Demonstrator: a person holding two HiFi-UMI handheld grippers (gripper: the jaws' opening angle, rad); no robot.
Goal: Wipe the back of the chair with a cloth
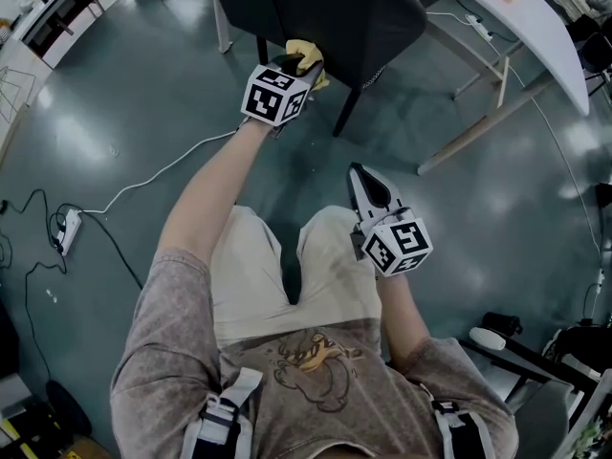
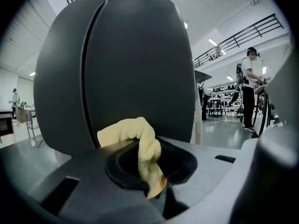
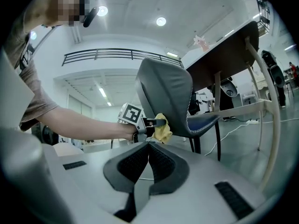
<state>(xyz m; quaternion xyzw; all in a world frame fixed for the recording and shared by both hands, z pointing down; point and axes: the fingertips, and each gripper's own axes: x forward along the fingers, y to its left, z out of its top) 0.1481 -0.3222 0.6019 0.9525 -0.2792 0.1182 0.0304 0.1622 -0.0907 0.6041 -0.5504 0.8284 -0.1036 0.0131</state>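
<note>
Grey-brown print T-shirt [image 1: 316,390], beige shorts [image 1: 247,280], harness straps [image 1: 222,421]; left hand-held gripper [image 1: 304,63], right hand-held gripper [image 1: 360,176]: marker cubes [image 1: 277,96].

In left tongs [image 2: 148,162], cloth [image 2: 135,134]: yellow terry, nubby, rough, matt. Ahead of them, chair back [image 2: 135,64]: dark grey shell, smooth, matt, one seam line. On right tongs [image 3: 148,146]: grey plastic body, matt; pads [image 3: 163,164] black, ribbed, rubbery-looking. Below both tongs, floor [image 1: 143,94]: grey-green, glossy, mirrors lamps. Beyond right tongs, bench top [image 1: 535,27]: white, smooth.
</note>
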